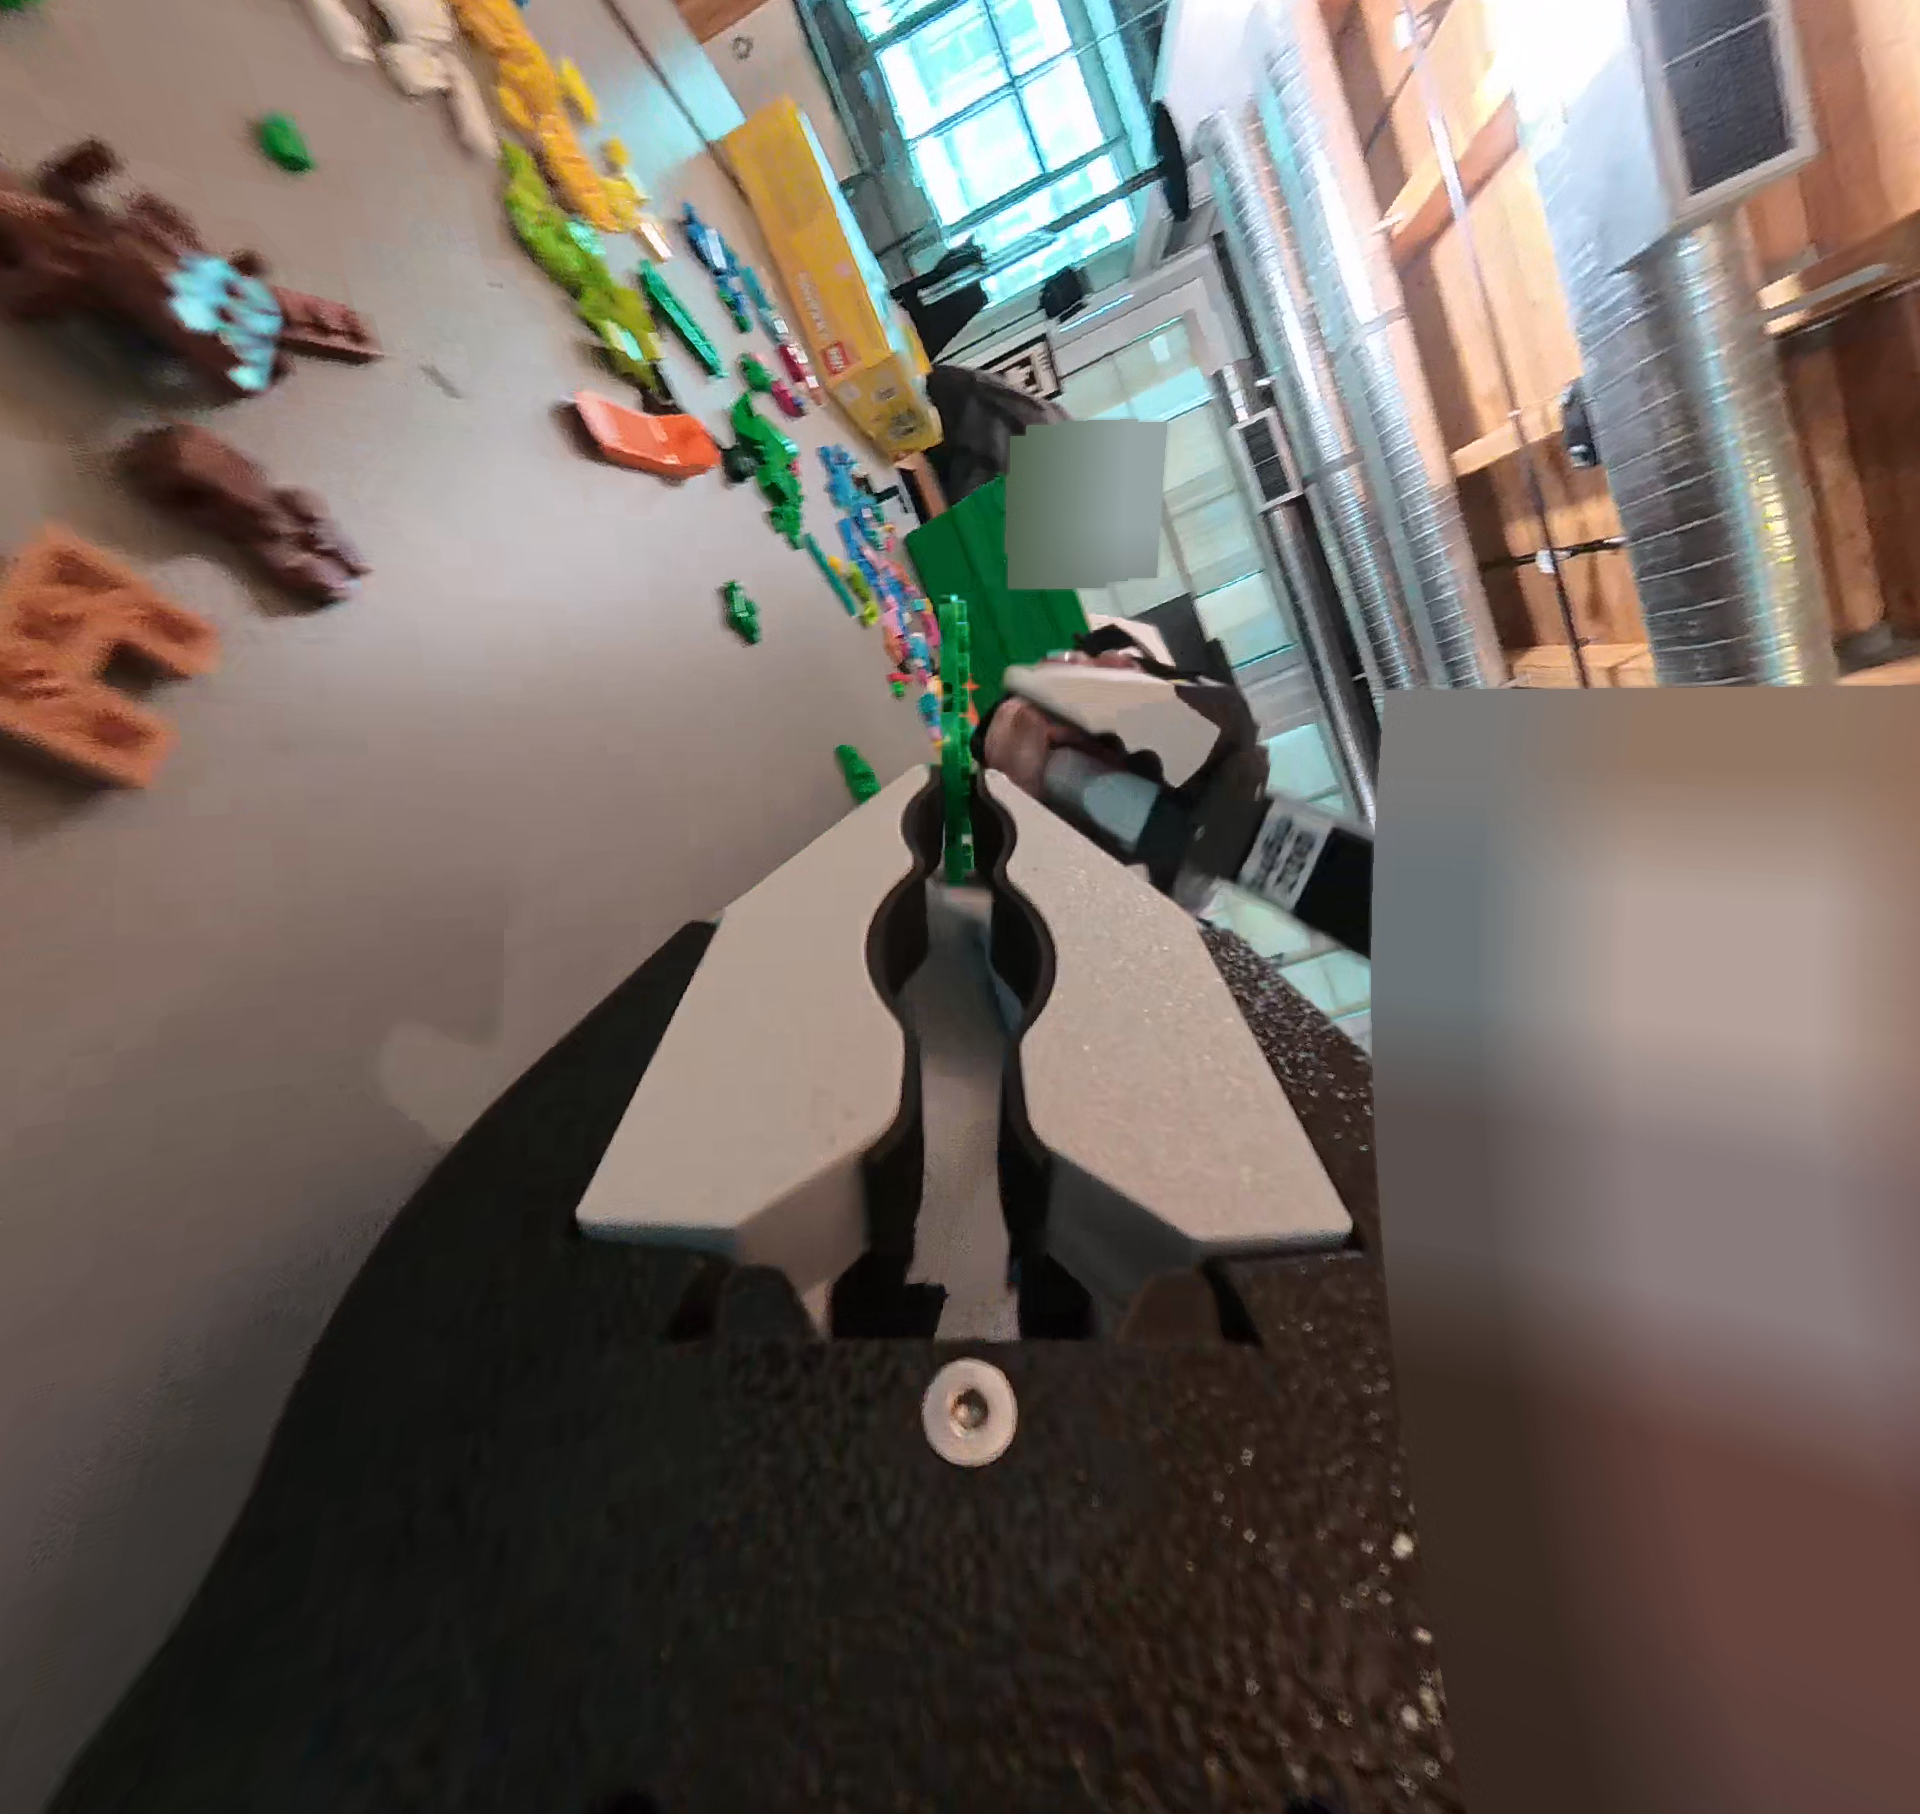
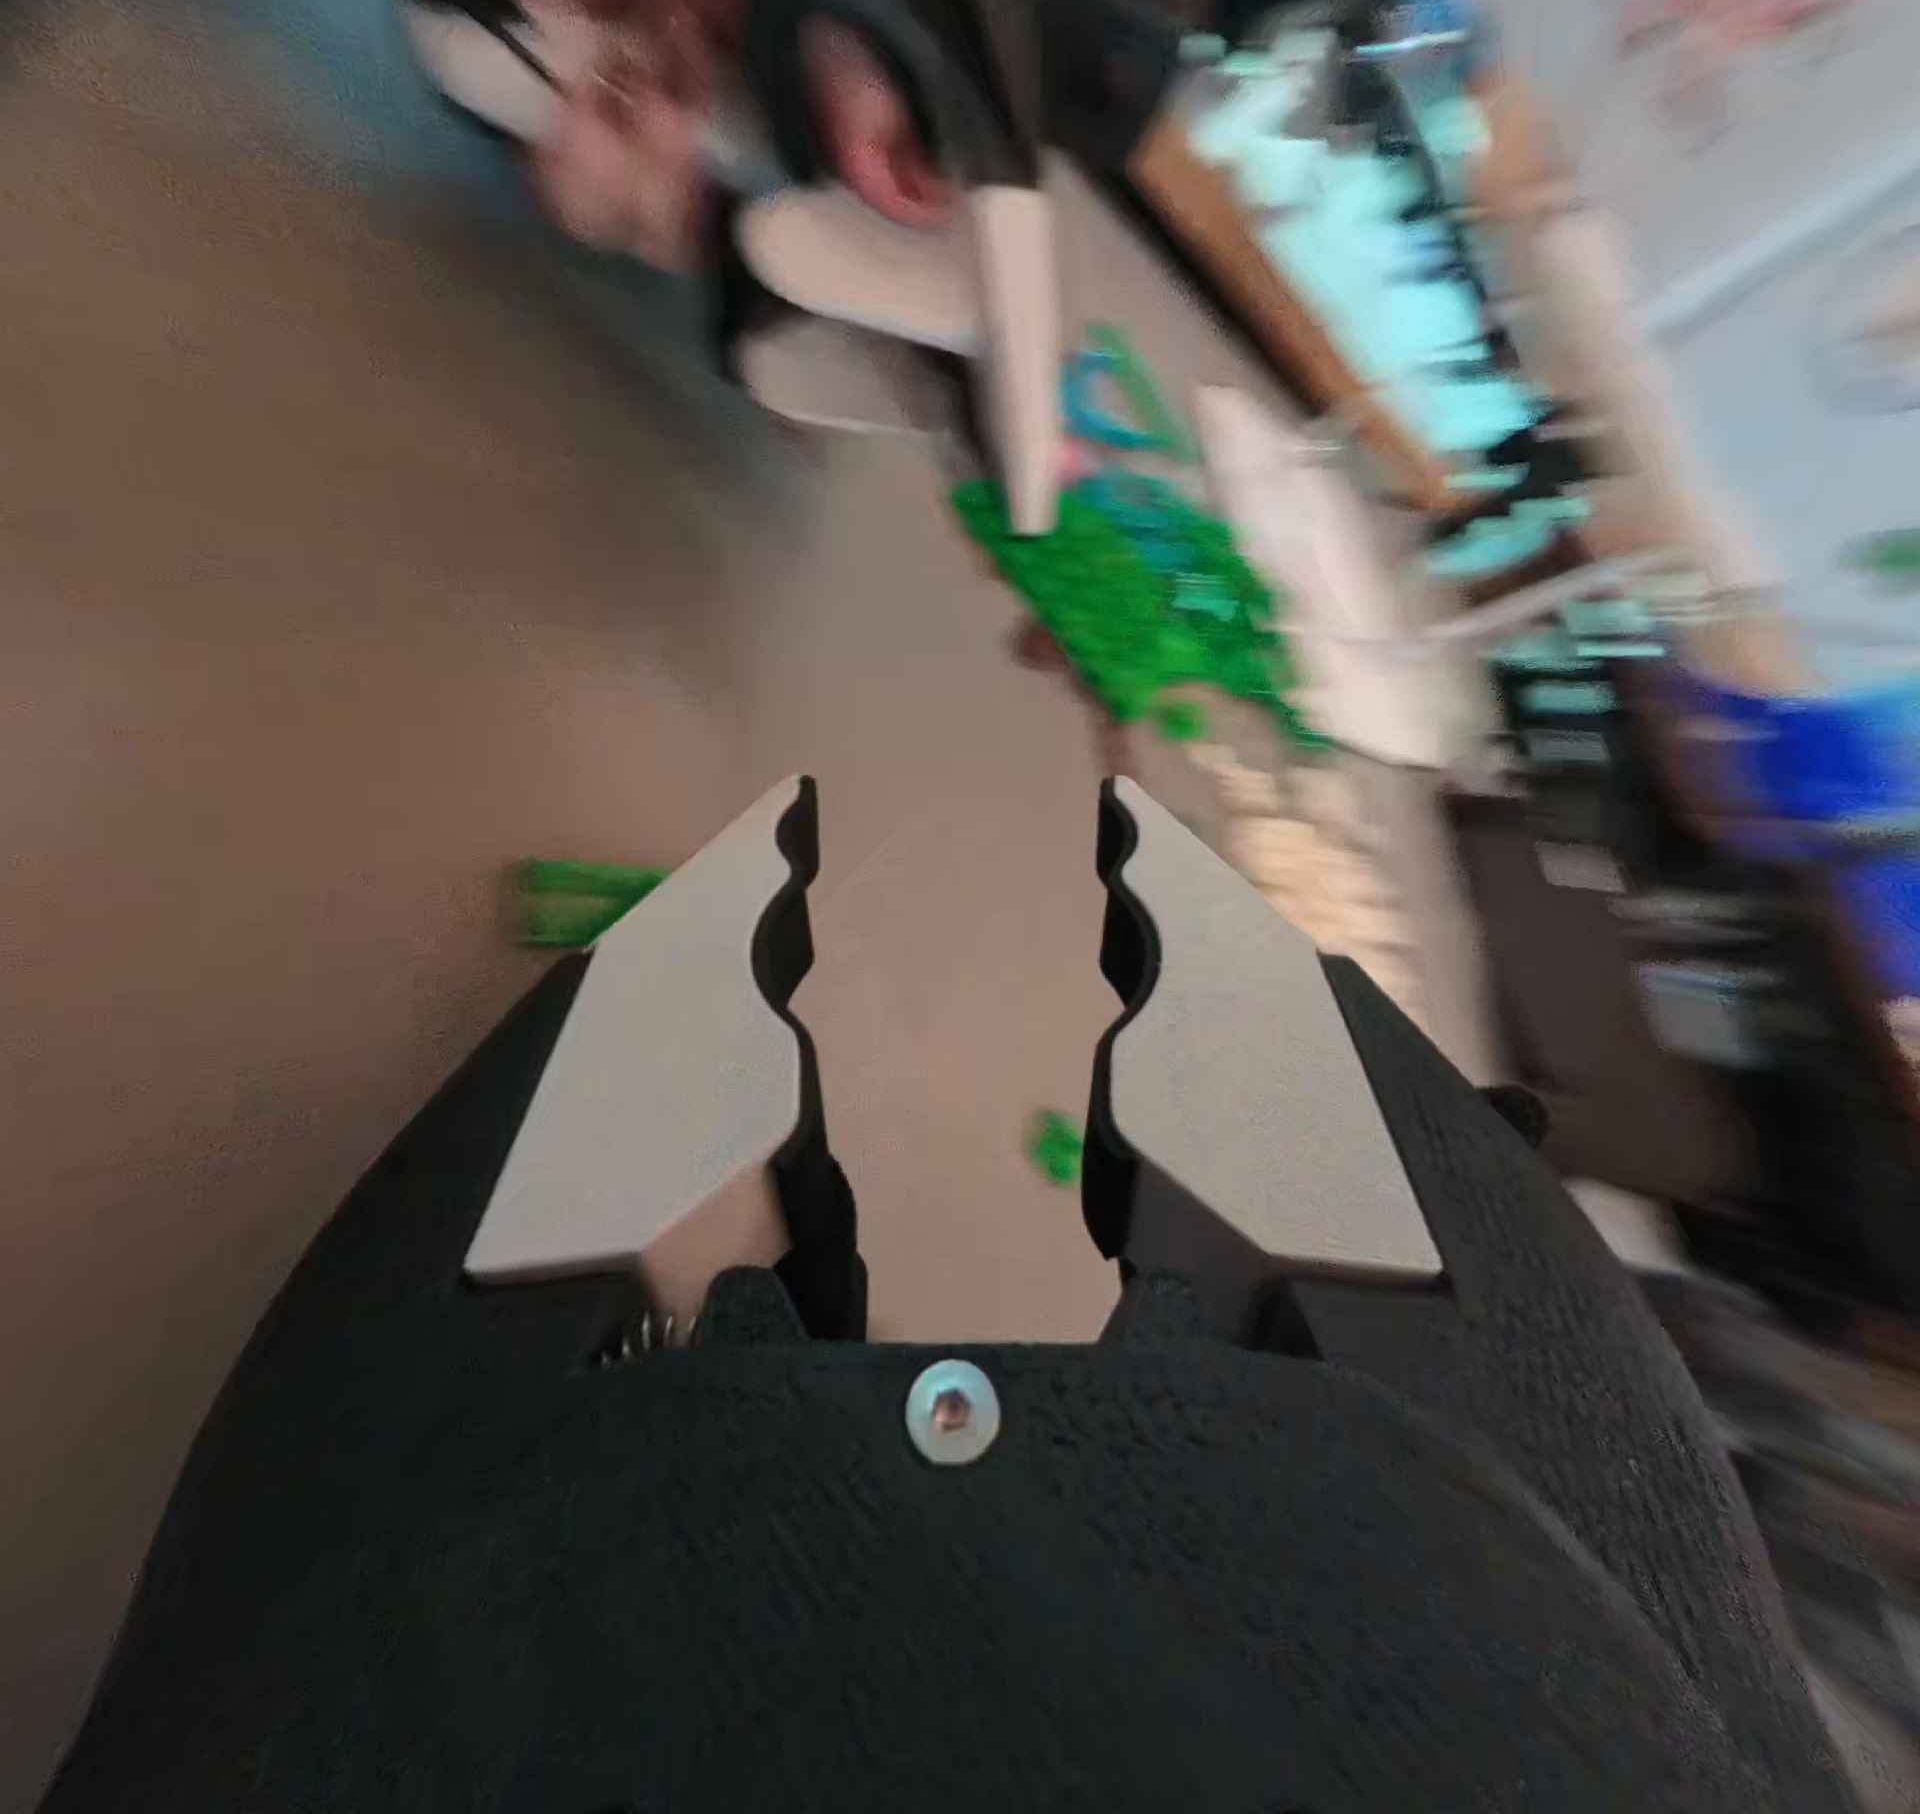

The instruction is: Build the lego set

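Note:
My left gripper is shut on a green lego plate, which stands edge-on between its pads and sticks out past the tips. The right wrist view is blurred. It shows the same plate, studded and carrying small teal pieces, with the left gripper's white finger on its near edge. My right gripper is open and empty above the grey table. One of its white fingers shows just right of the plate in the left wrist view.
Brown built pieces and orange ones lie at the left. Sorted piles of white, yellow and green bricks, a yellow box and a large green baseplate lie farther off. Small green bricks lie near my right gripper. Some 6 centimeters of space lies between my two pairs of fingers.

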Action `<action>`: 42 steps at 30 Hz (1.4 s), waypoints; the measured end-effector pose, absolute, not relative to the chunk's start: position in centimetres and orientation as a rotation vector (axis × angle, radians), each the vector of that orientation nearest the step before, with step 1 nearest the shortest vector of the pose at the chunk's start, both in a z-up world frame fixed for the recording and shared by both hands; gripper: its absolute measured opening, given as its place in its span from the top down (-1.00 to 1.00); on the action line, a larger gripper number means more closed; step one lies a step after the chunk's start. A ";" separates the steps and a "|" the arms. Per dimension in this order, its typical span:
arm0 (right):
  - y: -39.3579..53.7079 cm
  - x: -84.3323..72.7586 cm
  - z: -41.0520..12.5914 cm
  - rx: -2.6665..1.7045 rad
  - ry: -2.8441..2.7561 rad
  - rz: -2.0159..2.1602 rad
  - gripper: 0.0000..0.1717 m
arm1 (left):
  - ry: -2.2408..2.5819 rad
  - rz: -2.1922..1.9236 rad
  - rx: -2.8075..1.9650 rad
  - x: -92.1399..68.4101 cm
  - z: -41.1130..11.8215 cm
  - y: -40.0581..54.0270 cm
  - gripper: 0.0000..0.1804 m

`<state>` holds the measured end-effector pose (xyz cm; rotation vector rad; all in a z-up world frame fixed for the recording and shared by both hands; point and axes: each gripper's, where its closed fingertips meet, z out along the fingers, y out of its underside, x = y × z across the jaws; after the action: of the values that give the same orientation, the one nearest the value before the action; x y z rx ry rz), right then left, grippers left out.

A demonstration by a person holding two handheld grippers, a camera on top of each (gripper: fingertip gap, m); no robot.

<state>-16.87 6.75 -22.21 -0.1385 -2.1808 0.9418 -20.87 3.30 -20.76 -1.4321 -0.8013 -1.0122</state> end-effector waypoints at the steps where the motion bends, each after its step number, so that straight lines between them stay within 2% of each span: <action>1: 6.1 -15.3 -23.0 -0.187 -2.332 1.090 0.32 | -0.815 -1.010 -1.451 -21.1 -21.2 2.9 0.99; 4: 5.2 -12.4 -25.1 -0.322 -2.664 1.227 0.14 | -0.847 -1.050 -1.497 -21.2 -22.5 2.2 0.99; 7: 5.6 -11.8 -27.5 -0.320 -2.785 1.048 0.11 | -0.833 -1.089 -1.521 -20.7 -22.7 2.2 0.99; 14: 6.0 -12.6 -27.8 -0.501 -2.811 1.040 0.13 | -0.821 -1.137 -1.604 -19.5 -23.6 2.5 0.99; 18: 6.4 -13.3 -27.8 -0.548 -2.793 1.007 0.26 | -0.812 -1.167 -1.651 -18.7 -24.1 2.6 0.99; 21: 6.3 -13.5 -27.7 -0.561 -2.781 1.006 0.45 | -0.809 -1.180 -1.668 -18.5 -24.2 2.7 0.99; 25: 6.2 -13.3 -27.2 -0.470 -2.763 0.998 0.45 | -0.806 -1.208 -1.668 -18.2 -24.2 2.7 0.99; 31: 4.2 -14.8 -22.2 -0.255 -2.565 1.096 0.45 | -0.812 -1.271 -1.648 -17.6 -24.2 2.8 0.99; 42: 2.3 -16.2 -23.7 -0.044 -2.754 0.909 0.45 | -0.771 -1.338 -1.666 -16.6 -24.0 2.6 0.99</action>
<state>-16.24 2.33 -23.66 -0.0436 -2.7538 0.9093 -16.56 2.58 -24.04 -1.6663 -0.7709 -1.3376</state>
